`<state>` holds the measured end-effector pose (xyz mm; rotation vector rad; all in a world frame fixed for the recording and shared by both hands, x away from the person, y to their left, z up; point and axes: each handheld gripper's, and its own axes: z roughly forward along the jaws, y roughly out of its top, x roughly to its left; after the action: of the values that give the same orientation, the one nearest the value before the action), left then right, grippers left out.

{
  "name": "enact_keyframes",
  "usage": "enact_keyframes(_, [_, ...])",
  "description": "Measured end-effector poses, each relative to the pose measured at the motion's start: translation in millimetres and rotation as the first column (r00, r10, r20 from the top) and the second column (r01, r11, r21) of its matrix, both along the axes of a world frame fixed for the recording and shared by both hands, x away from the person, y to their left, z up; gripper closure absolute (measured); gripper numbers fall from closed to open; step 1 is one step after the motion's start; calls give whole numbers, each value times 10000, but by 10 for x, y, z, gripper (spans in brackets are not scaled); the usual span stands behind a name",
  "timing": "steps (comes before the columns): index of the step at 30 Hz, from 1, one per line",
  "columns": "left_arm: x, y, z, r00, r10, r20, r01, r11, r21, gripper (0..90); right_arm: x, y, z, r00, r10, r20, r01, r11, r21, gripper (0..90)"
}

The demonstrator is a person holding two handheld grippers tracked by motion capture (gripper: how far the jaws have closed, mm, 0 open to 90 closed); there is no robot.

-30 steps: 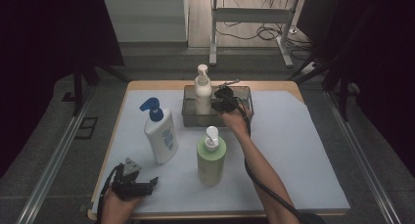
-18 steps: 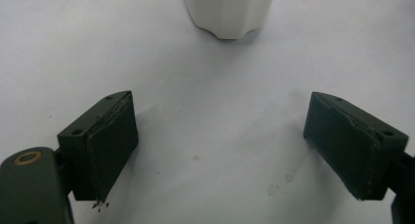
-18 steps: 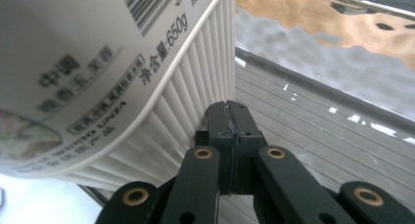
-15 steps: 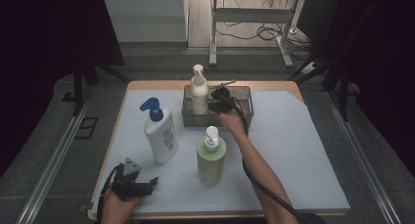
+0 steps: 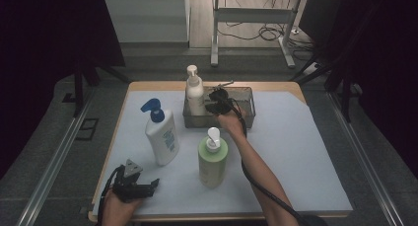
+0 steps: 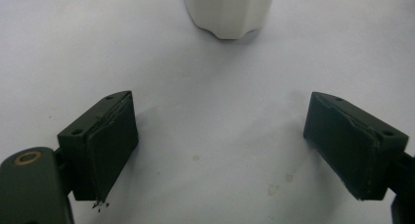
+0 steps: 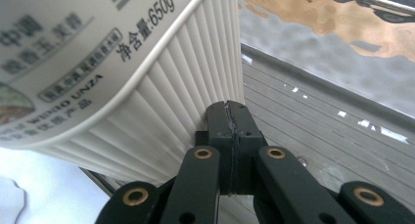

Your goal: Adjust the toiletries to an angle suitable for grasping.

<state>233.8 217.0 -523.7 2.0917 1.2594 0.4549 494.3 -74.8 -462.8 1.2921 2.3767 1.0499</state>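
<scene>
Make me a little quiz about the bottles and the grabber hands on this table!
1. True or false: the cream pump bottle stands in the grey basket.
2. What colour is the pump on the white bottle? A) blue B) red C) yellow
3. Which has its jaws pressed together with nothing between them: the left gripper or the right gripper?

Key:
1. True. It stands upright at the basket's left end.
2. A. The green bottle beside it has a white pump.
3. The right gripper; its closed tips touch the cream bottle's ribbed side. The left gripper rests near the table's front edge with its jaws wide apart.
</scene>
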Motion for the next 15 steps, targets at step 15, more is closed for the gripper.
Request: enact_keyframes(15, [0, 0, 0, 10000, 4, 3, -4, 10000, 0, 123, -9, 127, 0, 9995, 303, -28, -303, 9995, -59, 894])
